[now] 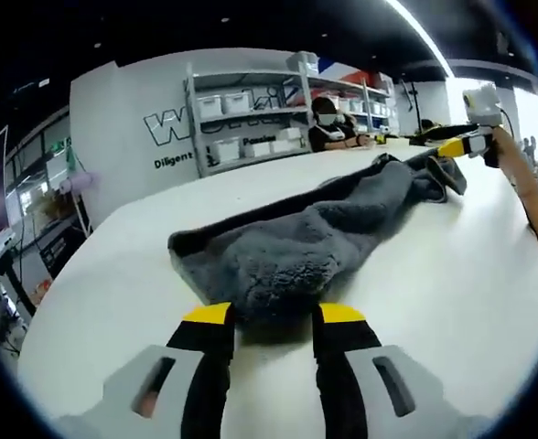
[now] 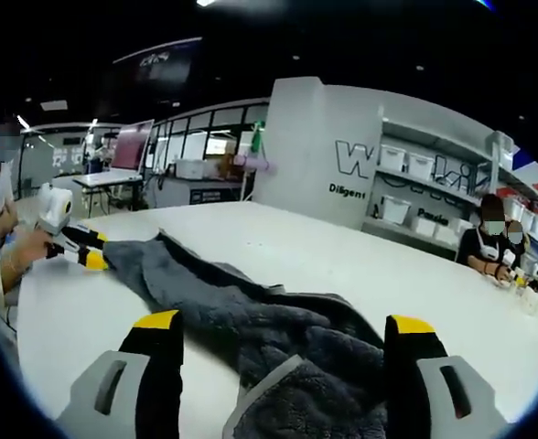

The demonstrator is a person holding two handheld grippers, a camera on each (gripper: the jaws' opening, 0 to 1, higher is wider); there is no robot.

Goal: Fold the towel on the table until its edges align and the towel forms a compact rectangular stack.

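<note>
yellow-tipped left gripper (image 1: 274, 315) at near end of towel (image 1: 296, 242), jaws part closed w/ pile between tips; can't tell if actually pinching. right gripper (image 2: 283, 334) spread wide over towel's other end, holding nothing. towel: dark grey, fluffy, thick, bunched in long rumpled strip across white table (image 1: 415, 302). prob soft, floppy, light, zero stiffness; best grab at corners/hem, not mid bulk.
</note>
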